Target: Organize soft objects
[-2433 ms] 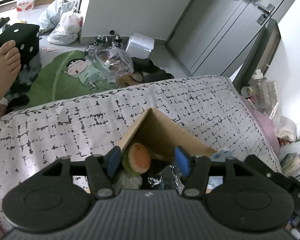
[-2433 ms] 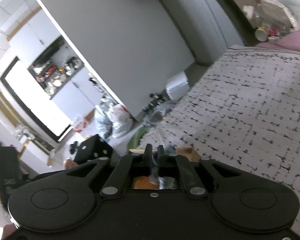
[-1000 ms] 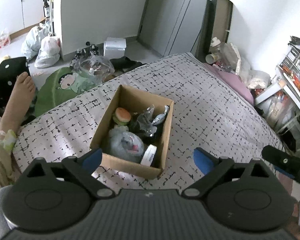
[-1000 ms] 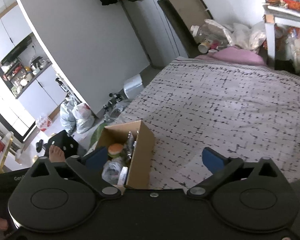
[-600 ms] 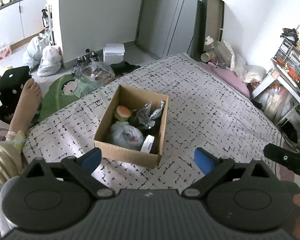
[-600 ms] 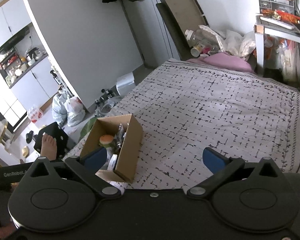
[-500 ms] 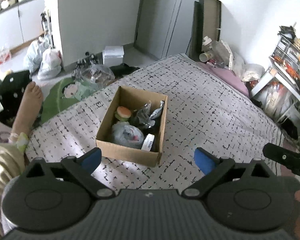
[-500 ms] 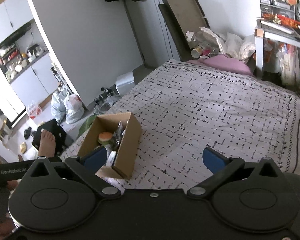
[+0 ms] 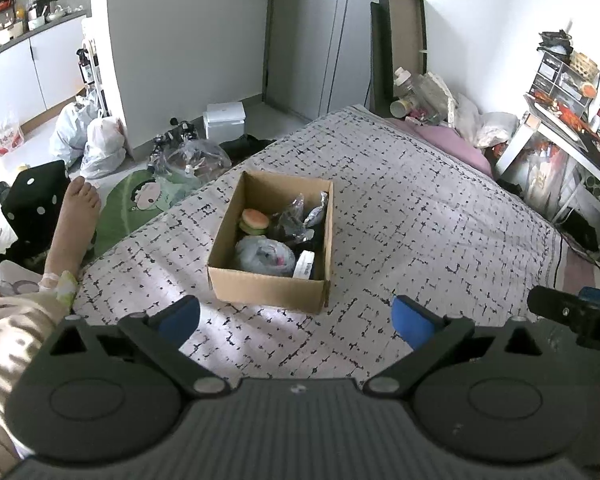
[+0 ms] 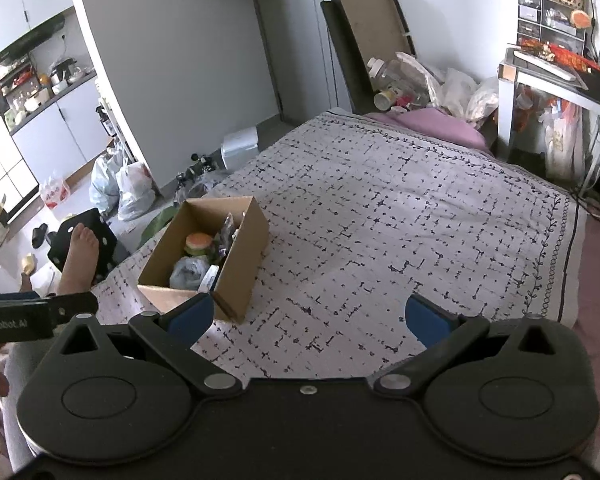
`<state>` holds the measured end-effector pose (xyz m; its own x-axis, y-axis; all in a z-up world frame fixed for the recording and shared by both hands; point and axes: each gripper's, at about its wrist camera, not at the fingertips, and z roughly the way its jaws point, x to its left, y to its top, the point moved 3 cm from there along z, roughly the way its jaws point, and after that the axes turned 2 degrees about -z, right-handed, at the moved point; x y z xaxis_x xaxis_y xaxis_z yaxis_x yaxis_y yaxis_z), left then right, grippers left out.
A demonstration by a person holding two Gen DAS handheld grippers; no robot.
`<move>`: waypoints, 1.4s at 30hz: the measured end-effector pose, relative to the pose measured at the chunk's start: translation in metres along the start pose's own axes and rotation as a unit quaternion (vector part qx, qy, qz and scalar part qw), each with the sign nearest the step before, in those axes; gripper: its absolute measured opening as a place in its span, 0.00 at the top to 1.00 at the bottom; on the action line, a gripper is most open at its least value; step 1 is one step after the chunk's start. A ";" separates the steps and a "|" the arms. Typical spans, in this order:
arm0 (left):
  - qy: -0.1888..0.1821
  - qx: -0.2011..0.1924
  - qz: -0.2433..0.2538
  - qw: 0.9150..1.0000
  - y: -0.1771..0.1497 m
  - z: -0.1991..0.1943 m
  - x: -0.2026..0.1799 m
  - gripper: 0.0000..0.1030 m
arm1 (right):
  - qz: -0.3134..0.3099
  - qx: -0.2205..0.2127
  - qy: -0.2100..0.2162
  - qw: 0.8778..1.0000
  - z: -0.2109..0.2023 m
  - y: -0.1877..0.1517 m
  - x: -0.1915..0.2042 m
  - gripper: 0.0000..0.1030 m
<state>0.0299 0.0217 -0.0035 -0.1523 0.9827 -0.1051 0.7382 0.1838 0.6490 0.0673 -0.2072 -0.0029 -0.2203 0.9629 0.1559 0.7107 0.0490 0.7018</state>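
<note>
Both my left gripper [image 9: 296, 318] and right gripper [image 10: 308, 316] now hang spread and empty, pulled back from the cardboard box [image 9: 268, 288] on the bed [image 9: 420, 220], where the burger toy [image 9: 254, 220] and bagged soft things sit packed, so sorting looks finished.

Filled cardboard box [image 10: 242, 268] on patterned bedspread [image 10: 400, 232]

**Count of things on the bed**

One cardboard box [image 9: 268, 288] sits on one bed [image 9: 420, 216]. Inside it: one toy burger [image 9: 254, 219], one grey wrapped bundle [image 9: 264, 257], one white tub [image 9: 304, 265], and crinkled dark wrappers [image 9: 296, 220] too tangled to count.
</note>
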 end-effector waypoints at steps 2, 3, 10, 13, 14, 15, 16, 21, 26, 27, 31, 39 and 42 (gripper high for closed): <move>-0.001 -0.003 0.002 1.000 -0.003 -0.005 0.001 0.01 | -0.002 0.003 0.001 1.000 -0.002 -0.003 0.001 0.00; -0.001 -0.004 0.003 1.000 -0.005 -0.007 0.001 0.01 | -0.004 0.003 0.002 1.000 -0.004 -0.005 0.001 0.00; 0.000 -0.007 0.003 1.000 -0.013 -0.017 0.004 0.01 | -0.013 -0.014 -0.002 1.000 -0.016 -0.011 0.000 0.00; 0.001 -0.007 0.007 1.000 -0.018 -0.020 0.005 0.01 | -0.017 -0.014 -0.004 1.000 -0.019 -0.014 0.000 0.00; 0.002 -0.007 0.007 1.000 -0.020 -0.021 0.005 0.01 | -0.018 -0.014 -0.001 1.000 -0.020 -0.015 0.000 0.00; 0.003 -0.007 0.006 1.000 -0.020 -0.021 0.005 0.01 | -0.018 -0.014 0.003 1.000 -0.020 -0.016 -0.001 0.00; 0.003 -0.006 0.006 1.000 -0.022 -0.021 0.006 0.01 | -0.019 -0.013 0.005 1.000 -0.021 -0.017 -0.001 0.00; 0.007 -0.007 0.010 1.000 -0.026 -0.025 0.007 0.01 | -0.016 -0.010 0.009 1.000 -0.022 -0.019 0.000 0.00; 0.007 -0.011 0.007 1.000 -0.027 -0.028 0.009 0.01 | -0.020 -0.011 0.011 1.000 -0.025 -0.022 0.003 0.00; 0.007 -0.011 0.007 1.000 -0.027 -0.028 0.008 0.01 | -0.019 -0.011 0.012 1.000 -0.025 -0.022 0.003 0.00; 0.006 -0.012 0.010 1.000 -0.027 -0.029 0.009 0.01 | -0.020 -0.013 0.011 1.000 -0.027 -0.022 0.003 0.00; 0.002 -0.011 0.013 1.000 -0.030 -0.031 0.006 0.01 | -0.017 -0.016 0.011 1.000 -0.028 -0.023 0.001 0.00; 0.001 -0.011 0.014 1.000 -0.031 -0.031 0.005 0.01 | -0.018 -0.017 0.011 1.000 -0.028 -0.022 0.001 0.00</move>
<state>-0.0135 0.0206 -0.0007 -0.1324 0.9876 -0.0847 0.7273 0.1549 0.6687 0.0323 -0.2148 0.0011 -0.2604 0.9544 0.1460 0.6797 0.0738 0.7298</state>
